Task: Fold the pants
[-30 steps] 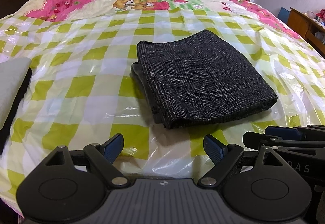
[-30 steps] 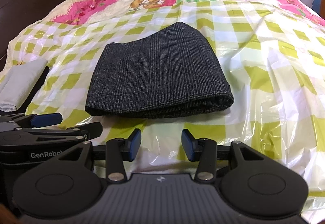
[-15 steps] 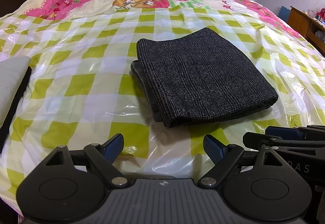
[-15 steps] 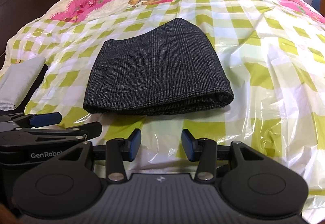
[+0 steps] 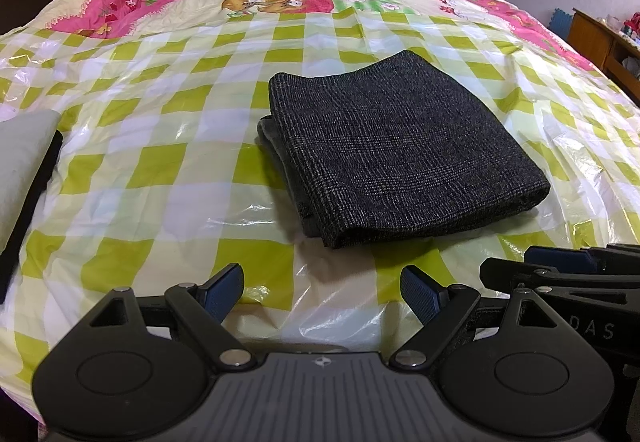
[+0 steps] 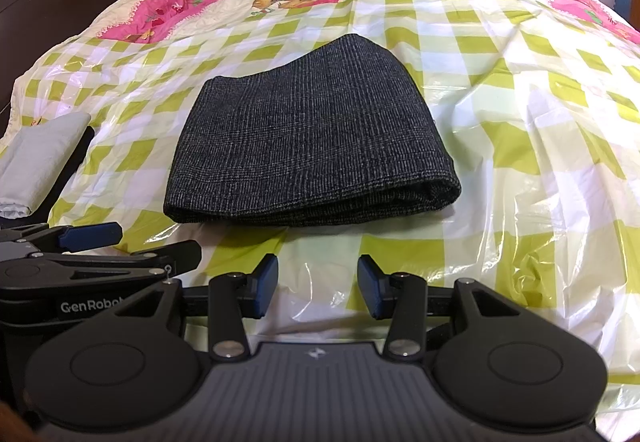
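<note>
Pants lie folded into thick dark tweed-like square at bed centre, on glossy checked plastic sheet, 12 o'clock of both tools. Left gripper released, empty; right gripper released, empty, narrower gap. Fabric looks soft, heavyish, grippy; sheet likely slippery. Best hold: rounded fold edge nearest grippers, pinching all layers.

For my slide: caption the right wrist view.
Folded dark plaid pants lie on the checkered plastic sheet; open right tongs hover short of them.
</note>
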Available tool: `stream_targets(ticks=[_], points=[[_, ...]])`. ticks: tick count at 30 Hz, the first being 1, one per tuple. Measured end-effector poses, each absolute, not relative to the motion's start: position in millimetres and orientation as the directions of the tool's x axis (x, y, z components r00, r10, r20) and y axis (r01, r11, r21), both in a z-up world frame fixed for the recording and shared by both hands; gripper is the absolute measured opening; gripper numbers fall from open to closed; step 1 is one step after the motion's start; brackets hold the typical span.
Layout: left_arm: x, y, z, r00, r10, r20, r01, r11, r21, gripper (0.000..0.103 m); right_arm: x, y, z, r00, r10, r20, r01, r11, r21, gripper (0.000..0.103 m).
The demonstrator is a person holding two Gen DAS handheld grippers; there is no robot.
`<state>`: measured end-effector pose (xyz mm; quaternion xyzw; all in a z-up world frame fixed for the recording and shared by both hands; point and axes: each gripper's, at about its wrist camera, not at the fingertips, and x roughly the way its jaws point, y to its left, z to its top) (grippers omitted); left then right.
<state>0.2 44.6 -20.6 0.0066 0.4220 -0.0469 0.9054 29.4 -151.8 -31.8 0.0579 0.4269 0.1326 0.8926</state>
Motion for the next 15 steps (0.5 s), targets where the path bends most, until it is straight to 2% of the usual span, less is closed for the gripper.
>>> stream_targets(ticks=[15], points=[[0.0,43.9,-19.4,0.64,-0.073,-0.765,0.09,0.996,-0.02,0.095,28.5,-151.3,-32.6,0.599,0.293,-0.745,-0.19,0.956,0.222,0.045]])
